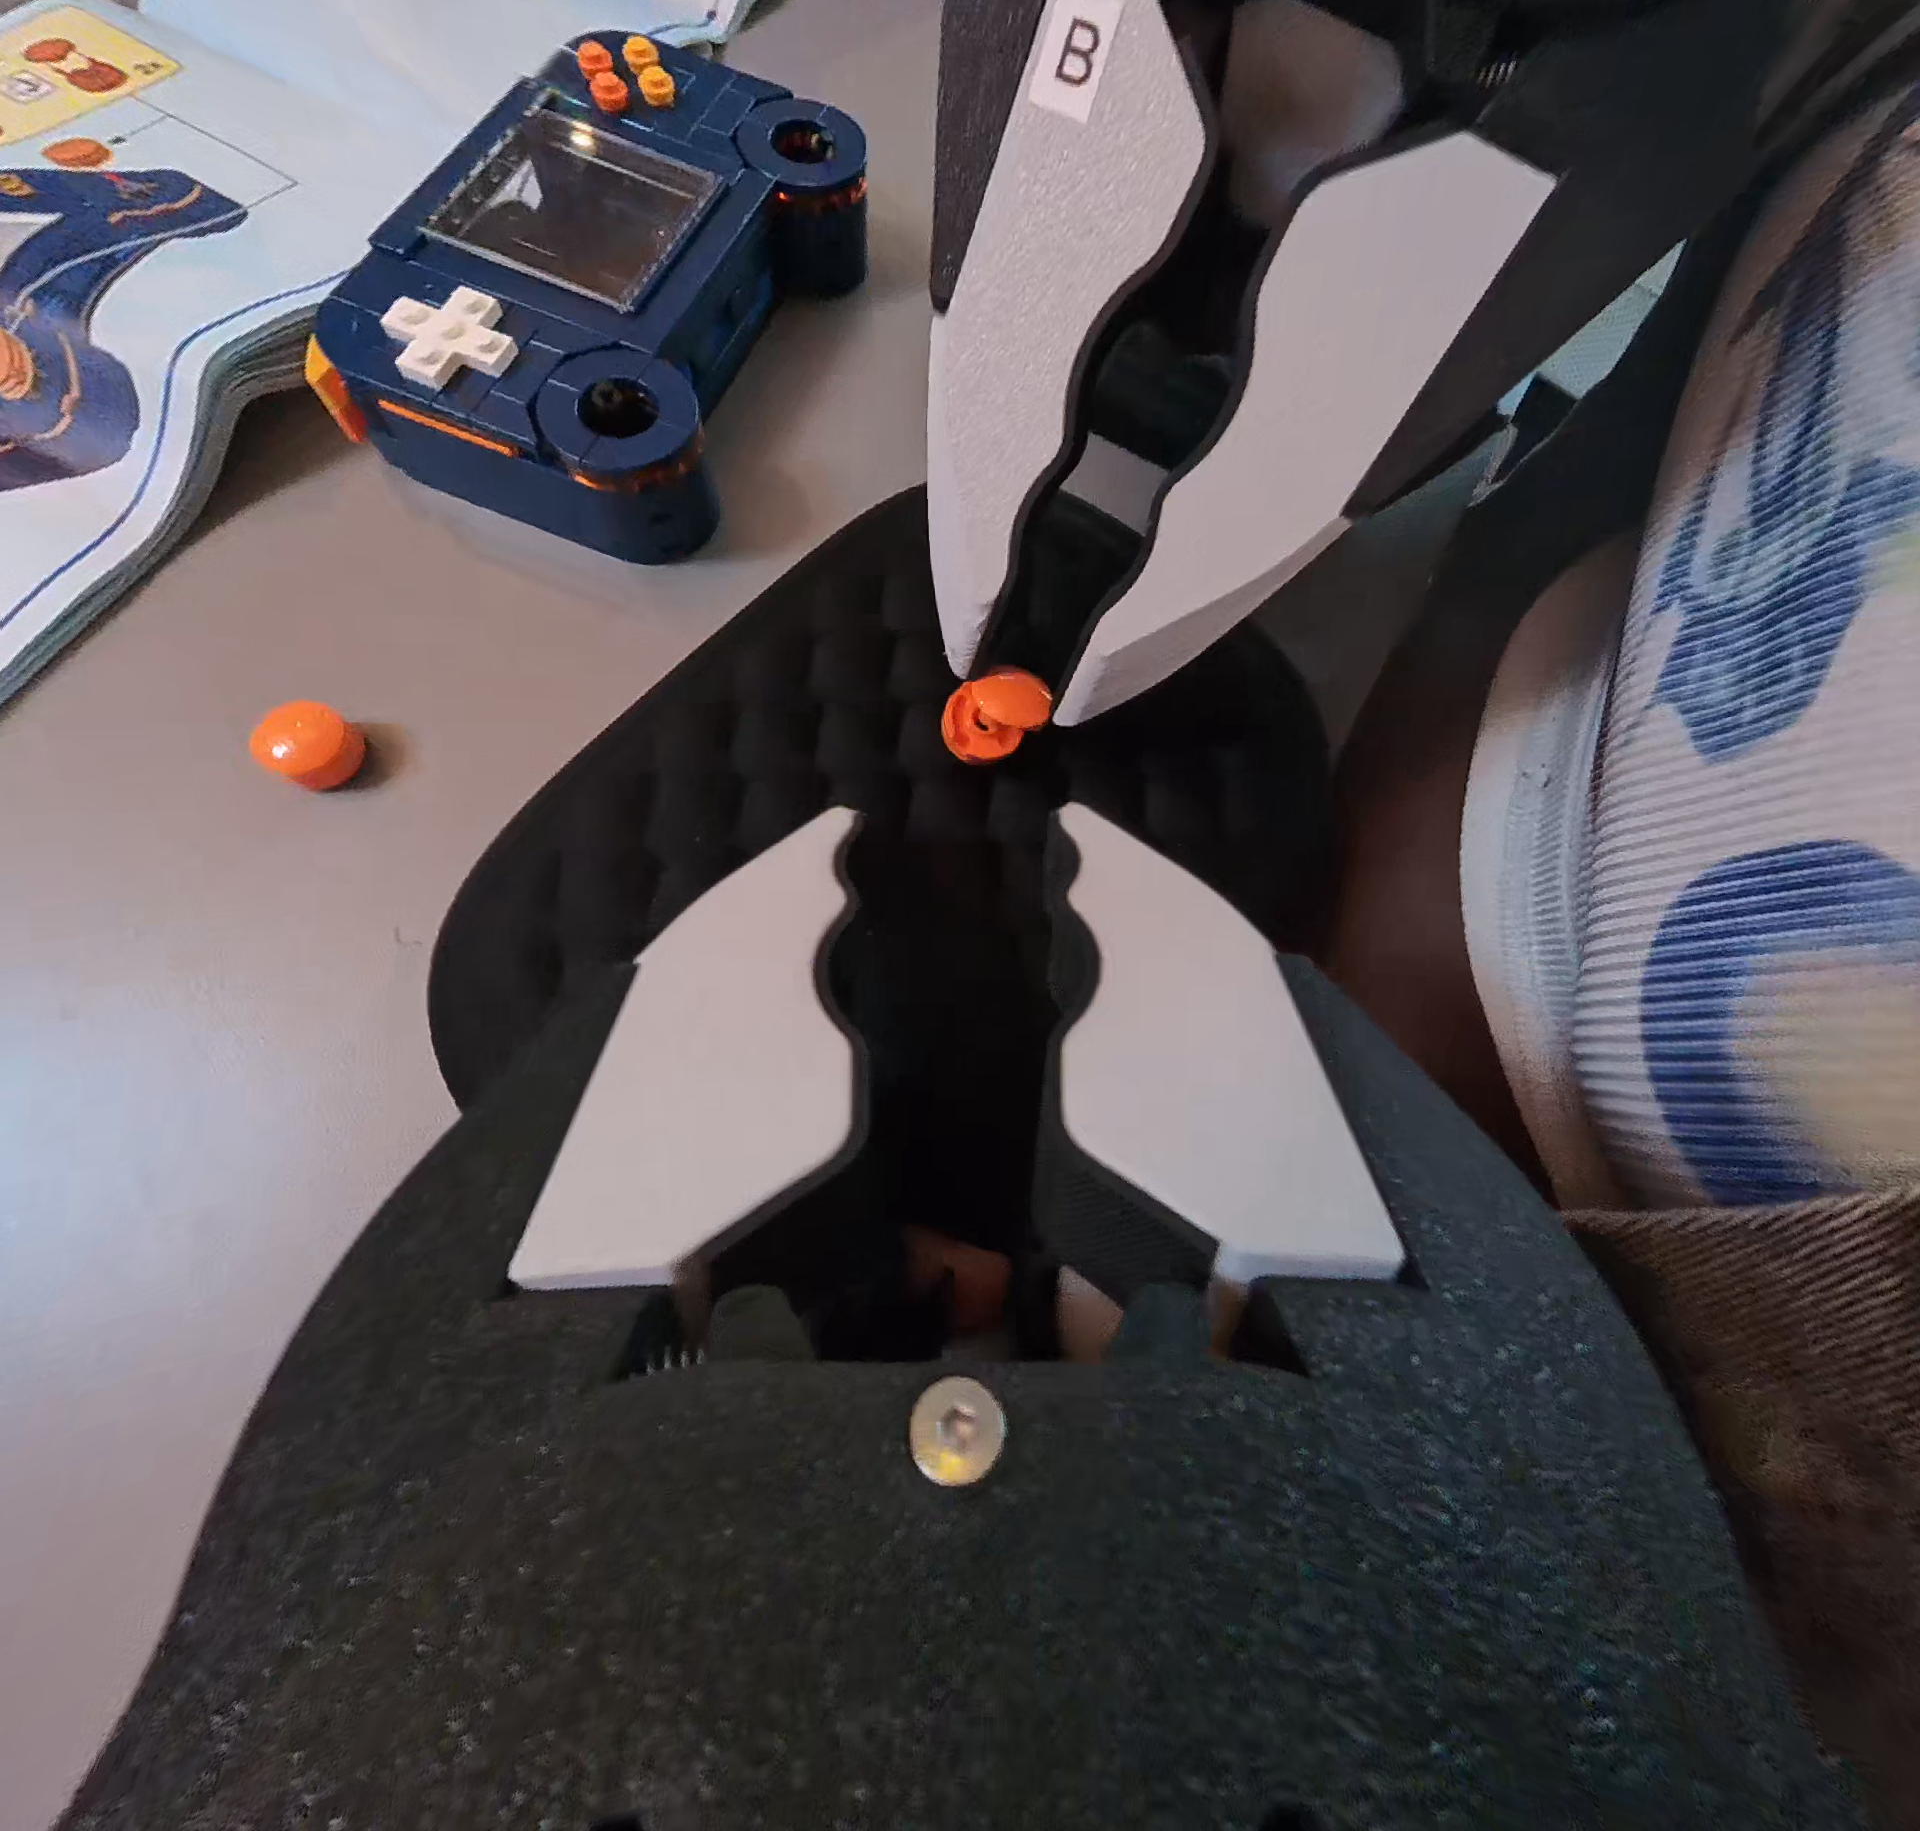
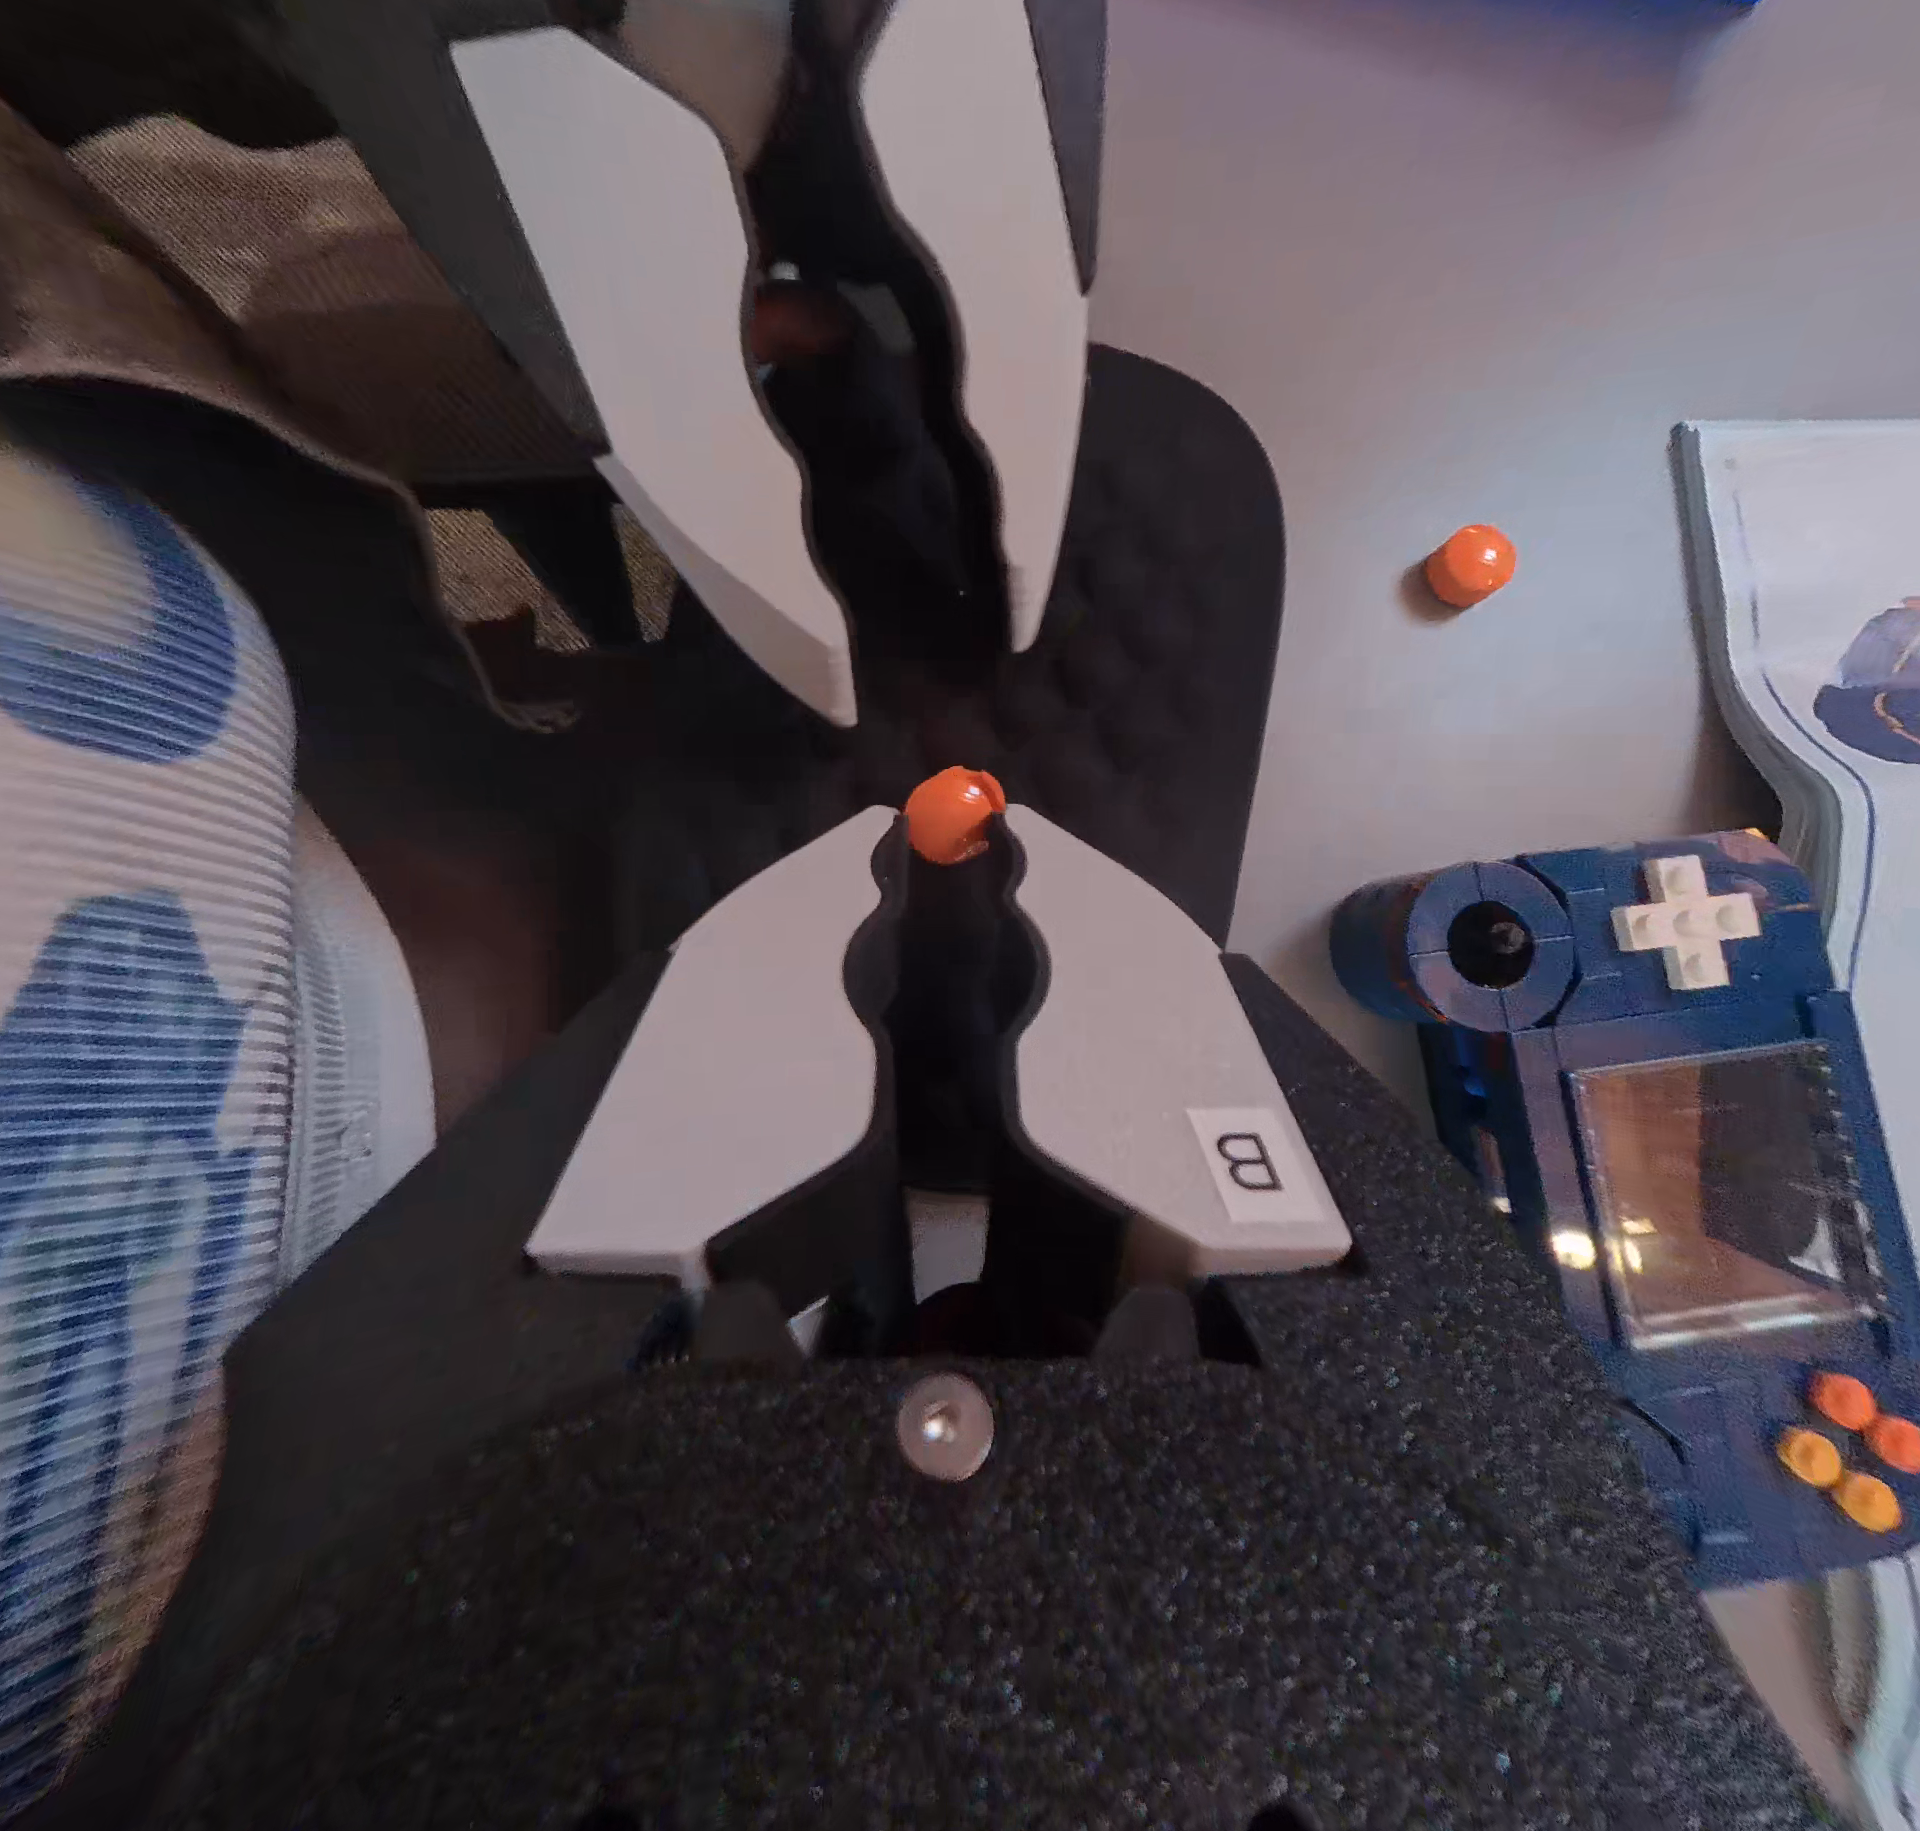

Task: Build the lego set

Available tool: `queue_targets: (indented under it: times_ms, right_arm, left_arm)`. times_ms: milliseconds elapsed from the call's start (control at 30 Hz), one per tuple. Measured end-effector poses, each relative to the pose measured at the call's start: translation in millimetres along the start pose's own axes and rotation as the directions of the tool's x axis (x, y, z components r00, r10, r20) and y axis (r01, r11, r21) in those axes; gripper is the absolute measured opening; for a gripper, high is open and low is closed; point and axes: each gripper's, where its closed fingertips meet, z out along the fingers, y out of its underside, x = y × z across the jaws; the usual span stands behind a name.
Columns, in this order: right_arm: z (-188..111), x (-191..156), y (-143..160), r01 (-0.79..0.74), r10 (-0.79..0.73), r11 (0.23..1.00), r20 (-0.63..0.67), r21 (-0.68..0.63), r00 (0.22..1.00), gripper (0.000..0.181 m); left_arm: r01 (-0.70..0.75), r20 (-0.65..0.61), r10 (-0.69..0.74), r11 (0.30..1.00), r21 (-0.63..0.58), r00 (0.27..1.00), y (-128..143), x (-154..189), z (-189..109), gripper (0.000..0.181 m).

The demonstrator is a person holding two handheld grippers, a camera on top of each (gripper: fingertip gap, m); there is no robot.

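The right gripper pinched the orange dome piece at its tips, the left gripper stood open opposite, and a clean handover probably required the left to clamp the piece before the right let go.

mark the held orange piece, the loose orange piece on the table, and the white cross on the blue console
held orange piece (image 2: 953, 813), right wrist view, its rounded cap.
loose orange piece (image 1: 308, 744), left wrist view, its domed top.
white cross (image 1: 449, 331), left wrist view, its centre stud.
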Motion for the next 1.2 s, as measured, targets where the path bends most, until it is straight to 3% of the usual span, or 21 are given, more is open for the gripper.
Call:
queue_targets:
  times_ms: [67,167,333,900,1067,1200]
  right_arm:
    - [-0.4,1.3,-0.1,0.009,-0.010,0.999,-0.024,-0.046,1.000,0.014]
    - [-0.6,0.6,-1.9,0.010,-0.014,0.994,-0.033,-0.104,0.999,0.014]
    - [-0.3,2.9,-1.0,0.030,-0.044,0.979,-0.066,-0.203,0.997,0.014]
    - [10.9,2.0,9.5,0.054,-0.064,0.930,-0.015,-0.364,0.998,0.014]
    - [16.2,1.4,8.3,0.048,-0.041,0.929,0.026,-0.366,0.999,0.014]
    - [16.5,1.3,11.2,0.059,-0.051,0.894,0.031,-0.445,0.998,0.015]
  left_arm:
    - [0.017,-0.001,-0.017,0.999,0.028,1.000,0.1,2.1,0.4,0.016]
    - [0.041,-0.006,-0.040,0.997,0.072,0.999,-1.6,2.7,5.5,0.008]
    - [0.074,-0.035,-0.071,0.991,0.111,0.997,-5.7,2.9,8.4,0.004]
    - [0.069,-0.047,-0.063,0.988,0.138,0.997,-4.9,3.7,8.9,0.003]
    - [0.084,-0.002,-0.085,0.985,0.148,0.996,4.0,-5.2,-4.0,0.004]
    - [0.124,0.005,-0.127,0.977,0.173,0.992,12.5,-11.8,-12.5,0.003]
